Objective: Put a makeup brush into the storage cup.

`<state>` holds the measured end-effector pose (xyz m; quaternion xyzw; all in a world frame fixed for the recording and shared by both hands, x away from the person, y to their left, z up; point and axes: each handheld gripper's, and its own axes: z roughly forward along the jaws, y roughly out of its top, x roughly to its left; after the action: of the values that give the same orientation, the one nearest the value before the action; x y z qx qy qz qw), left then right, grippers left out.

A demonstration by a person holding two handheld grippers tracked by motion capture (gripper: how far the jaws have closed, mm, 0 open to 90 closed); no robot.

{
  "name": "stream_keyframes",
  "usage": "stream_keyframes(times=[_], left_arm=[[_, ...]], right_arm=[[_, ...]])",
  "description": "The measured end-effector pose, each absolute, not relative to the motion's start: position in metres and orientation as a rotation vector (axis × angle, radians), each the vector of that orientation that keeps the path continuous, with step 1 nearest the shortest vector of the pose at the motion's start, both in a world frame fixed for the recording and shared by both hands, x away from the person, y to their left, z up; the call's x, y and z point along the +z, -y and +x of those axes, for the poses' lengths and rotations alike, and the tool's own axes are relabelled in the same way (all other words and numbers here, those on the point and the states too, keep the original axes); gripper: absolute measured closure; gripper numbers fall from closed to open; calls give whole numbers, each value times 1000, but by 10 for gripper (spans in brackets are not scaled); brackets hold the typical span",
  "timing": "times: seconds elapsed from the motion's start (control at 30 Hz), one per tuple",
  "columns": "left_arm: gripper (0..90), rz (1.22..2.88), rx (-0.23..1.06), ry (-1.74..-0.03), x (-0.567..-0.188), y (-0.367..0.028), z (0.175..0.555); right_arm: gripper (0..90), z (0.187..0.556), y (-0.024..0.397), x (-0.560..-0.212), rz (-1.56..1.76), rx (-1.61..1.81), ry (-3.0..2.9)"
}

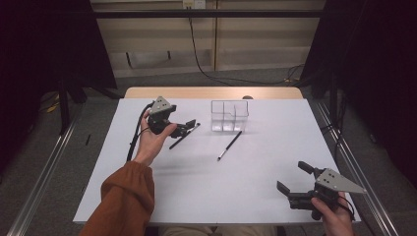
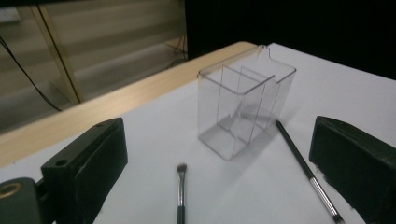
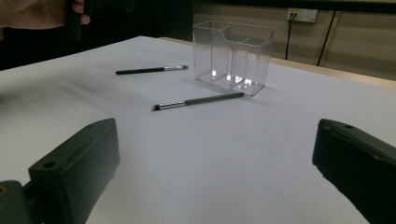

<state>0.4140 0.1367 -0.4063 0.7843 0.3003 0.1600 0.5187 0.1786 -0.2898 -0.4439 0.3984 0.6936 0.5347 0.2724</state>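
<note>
Brushes lie on the white table (image 1: 206,187): one brush (image 1: 183,136) directly under the left gripper (image 1: 189,126), whose jaws are spread and empty; another brush (image 1: 229,145) beside the clear organizer (image 1: 229,116). Right gripper (image 1: 294,178) hovers well apart from both, jaws spread, empty.
</note>
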Motion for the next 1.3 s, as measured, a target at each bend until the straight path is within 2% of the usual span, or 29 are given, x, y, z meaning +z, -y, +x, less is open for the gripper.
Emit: stream_keyframes(times=[0.4, 0.67, 0.9, 1.03, 1.3], left_arm=[[31, 2093, 353, -763, -407, -138, 428], [69, 2237, 334, -803, -405, -134, 440], [91, 2351, 260, -844, -406, -128, 450], [102, 2467, 167, -866, -415, -125, 453], [134, 2566, 113, -896, -425, -124, 456]], right_arm=[[3, 179, 289, -444, 1068, 1433, -1878], [3, 179, 289, -444, 1069, 1435, -1880], [3, 179, 289, -445, 1069, 1437, -1883], [3, 179, 289, -445, 1067, 1438, -1884], [3, 179, 288, -445, 1064, 1438, -1888]])
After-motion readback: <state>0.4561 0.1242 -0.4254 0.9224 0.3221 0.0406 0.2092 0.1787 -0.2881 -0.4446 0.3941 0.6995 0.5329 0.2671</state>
